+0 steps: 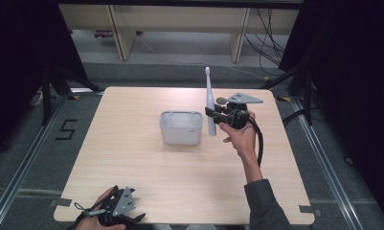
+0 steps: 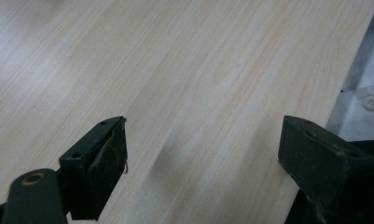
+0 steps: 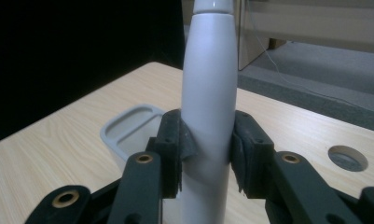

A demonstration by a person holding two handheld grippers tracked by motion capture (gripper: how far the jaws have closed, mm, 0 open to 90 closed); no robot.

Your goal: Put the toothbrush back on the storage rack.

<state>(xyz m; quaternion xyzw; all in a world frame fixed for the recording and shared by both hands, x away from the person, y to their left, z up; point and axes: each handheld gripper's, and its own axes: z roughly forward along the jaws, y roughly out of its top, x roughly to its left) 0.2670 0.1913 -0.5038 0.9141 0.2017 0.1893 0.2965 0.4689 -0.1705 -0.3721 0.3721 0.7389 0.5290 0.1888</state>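
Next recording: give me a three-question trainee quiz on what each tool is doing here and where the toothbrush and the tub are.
1. True or false: the right tool is shut on the white electric toothbrush.
2. The toothbrush is held: A) lying flat, B) upright with the brush head up, C) head down.
3. What do the jaws of the left tool hold above the pale wooden table?

Key:
1. True; both pads press on its handle.
2. B, just right of the grey rectangular plastic tub in the high view.
3. Nothing; they stand open over bare wood.
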